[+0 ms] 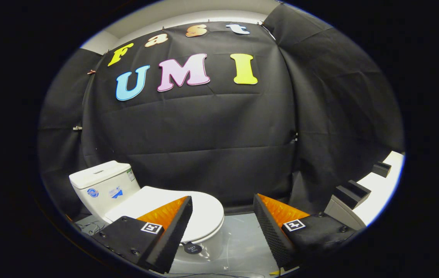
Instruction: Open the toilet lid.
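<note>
White toilet lid [173,206] lies flat (closed), nose toward spread, empty fingers [269,227]

One white ceramic toilet [105,187] with one closed white lid [200,210]; one black two-finger gripper [222,222], fingers spread apart; three black foam blocks [353,192].

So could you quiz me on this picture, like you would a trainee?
1. True or false: the flat white plastic toilet lid is already raised.
2. The hand-held gripper has its fingers: A) open with nothing between them, B) shut on the lid, C) shut on the tank.
3. Fill in: the boxy white ceramic tank stands ____ the lid, against the black cloth wall.

Key: 1 false, it lies flat and closed. 2 A, with the lid's front edge beyond the left finger. 3 behind.
</note>
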The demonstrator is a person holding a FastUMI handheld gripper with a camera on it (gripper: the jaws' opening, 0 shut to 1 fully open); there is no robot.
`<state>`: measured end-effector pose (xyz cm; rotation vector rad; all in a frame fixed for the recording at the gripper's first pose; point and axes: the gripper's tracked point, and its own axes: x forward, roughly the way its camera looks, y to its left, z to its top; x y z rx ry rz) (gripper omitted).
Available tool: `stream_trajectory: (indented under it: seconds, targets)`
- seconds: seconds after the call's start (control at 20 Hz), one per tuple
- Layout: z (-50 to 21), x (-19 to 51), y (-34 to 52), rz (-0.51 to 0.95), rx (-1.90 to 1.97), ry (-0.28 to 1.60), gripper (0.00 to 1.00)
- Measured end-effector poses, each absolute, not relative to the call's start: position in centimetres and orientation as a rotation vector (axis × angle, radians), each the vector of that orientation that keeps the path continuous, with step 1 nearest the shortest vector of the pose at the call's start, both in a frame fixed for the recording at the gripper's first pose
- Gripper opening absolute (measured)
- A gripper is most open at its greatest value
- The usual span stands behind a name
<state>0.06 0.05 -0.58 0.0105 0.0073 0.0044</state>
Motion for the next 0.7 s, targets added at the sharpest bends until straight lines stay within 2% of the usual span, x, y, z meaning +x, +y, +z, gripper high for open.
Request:
stream_trajectory:
  seconds: [0.7]
  targets:
    - [-6.4,0.6,-1.4,-0.01,0.05,0.128,0.98]
